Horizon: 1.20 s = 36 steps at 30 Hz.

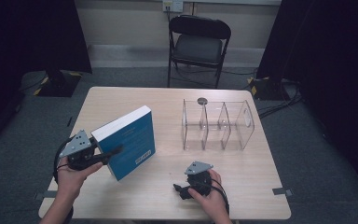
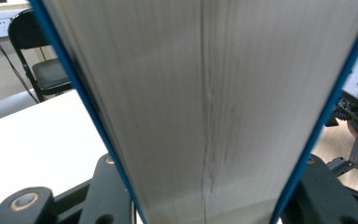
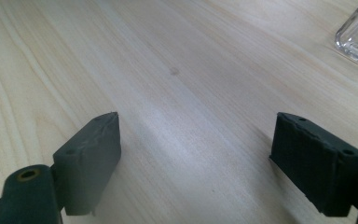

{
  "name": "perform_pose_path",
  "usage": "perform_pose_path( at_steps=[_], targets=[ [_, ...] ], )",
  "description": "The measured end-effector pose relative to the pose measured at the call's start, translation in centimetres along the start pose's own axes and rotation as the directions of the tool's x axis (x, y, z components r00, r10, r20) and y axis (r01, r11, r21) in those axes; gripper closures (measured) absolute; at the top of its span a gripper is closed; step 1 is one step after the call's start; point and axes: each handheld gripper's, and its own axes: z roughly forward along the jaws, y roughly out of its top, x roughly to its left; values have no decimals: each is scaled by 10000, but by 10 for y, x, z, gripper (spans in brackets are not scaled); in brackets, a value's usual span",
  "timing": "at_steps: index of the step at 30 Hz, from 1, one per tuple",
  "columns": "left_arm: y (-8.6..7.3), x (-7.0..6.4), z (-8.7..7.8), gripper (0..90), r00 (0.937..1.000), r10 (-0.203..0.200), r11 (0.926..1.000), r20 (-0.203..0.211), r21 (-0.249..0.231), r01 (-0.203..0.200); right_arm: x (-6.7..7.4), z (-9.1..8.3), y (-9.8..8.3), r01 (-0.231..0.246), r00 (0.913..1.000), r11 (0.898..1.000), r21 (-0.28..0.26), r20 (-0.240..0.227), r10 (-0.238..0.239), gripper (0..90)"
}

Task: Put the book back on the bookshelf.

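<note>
The book (image 1: 129, 142), thick, stiff and probably heavy, stands tilted left of the rack (image 1: 218, 123), clamped across its page edge by the left gripper (image 1: 106, 156); right gripper (image 3: 209, 163) jaws apart, empty.

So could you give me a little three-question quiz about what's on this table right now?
1. True or false: the blue book lies flat on the table.
2. Which gripper has the book between its jaws: A left, B right?
3. What see-through thing stands behind the right gripper?

Key:
1. False; it stands tilted on one edge.
2. A; the right gripper's jaws stand open over bare wood.
3. A clear plastic rack with dividers.
</note>
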Motion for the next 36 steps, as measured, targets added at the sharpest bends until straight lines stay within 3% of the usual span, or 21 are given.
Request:
perform_pose_path(
  at_steps=[4,10,17,22,24,29,36],
  targets=[
    [5,0,-1,537,9999,-106,9999,-3,-59,106,0,0,0,1,10000,10000,-2,-1,-1,149],
    [10,1,-2,577,9998,-202,9994,79,296,200,0,0,0,0,10000,10000,0,0,0,149],
    [13,-3,-3,611,9997,-123,9978,210,650,109,0,0,0,-1,10000,10000,2,-1,1,149],
    [14,-7,-3,614,9990,-92,9981,436,620,65,0,0,0,-1,10000,10000,4,1,1,149],
    [15,-8,-6,614,9983,30,9966,585,825,-79,0,0,0,-1,10000,10000,5,-2,1,148],
    [13,-9,-22,613,9965,-98,9945,826,1046,11,0,0,0,14,10000,10000,5,12,-14,148],
    [13,-12,-30,608,9967,-22,9919,807,1265,-80,2,0,0,-71,9998,10000,58,164,70,139]
  ],
)
